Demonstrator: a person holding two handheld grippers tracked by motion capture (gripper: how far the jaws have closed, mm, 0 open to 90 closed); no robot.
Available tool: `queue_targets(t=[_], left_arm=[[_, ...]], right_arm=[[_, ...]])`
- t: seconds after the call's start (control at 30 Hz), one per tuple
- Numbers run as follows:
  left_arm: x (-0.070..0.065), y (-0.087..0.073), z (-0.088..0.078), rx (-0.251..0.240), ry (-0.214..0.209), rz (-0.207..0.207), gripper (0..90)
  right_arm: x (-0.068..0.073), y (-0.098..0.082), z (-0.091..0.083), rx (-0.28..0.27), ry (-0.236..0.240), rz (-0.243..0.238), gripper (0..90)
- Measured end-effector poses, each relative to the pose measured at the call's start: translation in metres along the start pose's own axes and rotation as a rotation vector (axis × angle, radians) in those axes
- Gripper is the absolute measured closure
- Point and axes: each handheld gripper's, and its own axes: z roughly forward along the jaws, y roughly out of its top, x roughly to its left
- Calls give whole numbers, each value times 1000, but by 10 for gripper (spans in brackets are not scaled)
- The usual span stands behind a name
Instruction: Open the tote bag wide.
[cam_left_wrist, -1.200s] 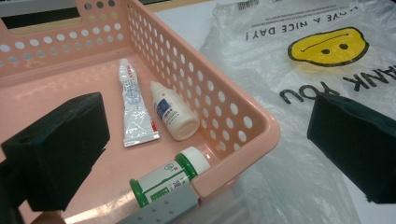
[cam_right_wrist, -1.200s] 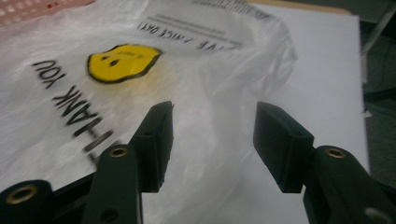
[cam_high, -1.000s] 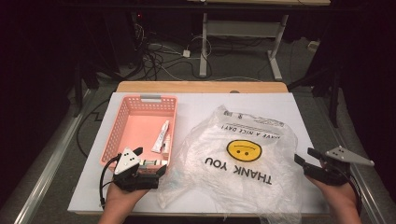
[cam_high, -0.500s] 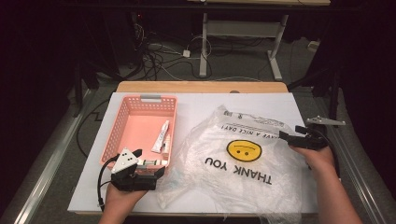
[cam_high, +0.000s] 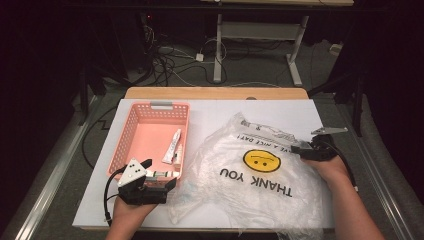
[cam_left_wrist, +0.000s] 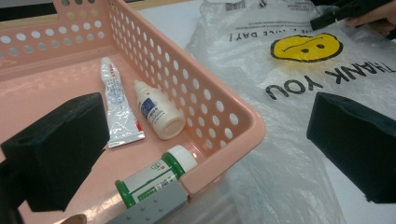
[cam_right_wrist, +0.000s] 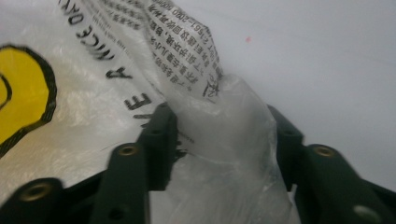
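Overhead + two jaw-cams — shared bag (cam_high: 260, 170)

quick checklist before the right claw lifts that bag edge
1. Bag fold between right claw jaws: ok; the jaws have just been closing around the plastic bag.
2. Pads pressing the fold firmly: cannot tell.
3. Left claw open, holding nothing: ok.
4. Pink basket beside the bag, upright: ok.
5. Tube, dropper bottle and green-capped bottle lying inside the basket: ok.

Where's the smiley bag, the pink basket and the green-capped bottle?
bag (cam_high: 261, 161): high view, on its yellow smiley face.
basket (cam_high: 161, 106): high view, on its far rim.
bottle (cam_left_wrist: 154, 179): left gripper view, on its label.
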Motion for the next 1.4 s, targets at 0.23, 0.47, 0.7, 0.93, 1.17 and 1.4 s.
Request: queue_targets(t=[0.23,0.47,0.7,0.93,1.17,1.4], left_arm=[[0,0,-1,-13,-11,-7,0],[0,1,1,-10,-16,-4,0],[8,8,-2,-25,4,19,0],[12,-1,-7,-47,11,10,0],[8,0,-7,-57,-15,-1,0],[7,-3,-6,-55,-51,-21,0]], right_arm=[[7,-1,-1,-2,5,-28,871],[-21,0,-25,-109,-113,95,886],[-54,-6,-40,-197,-249,216,886],[-53,-22,-49,-210,-292,250,884],[-28,-46,-60,-214,-284,235,860],[-5,-61,-72,-207,-274,181,778]])
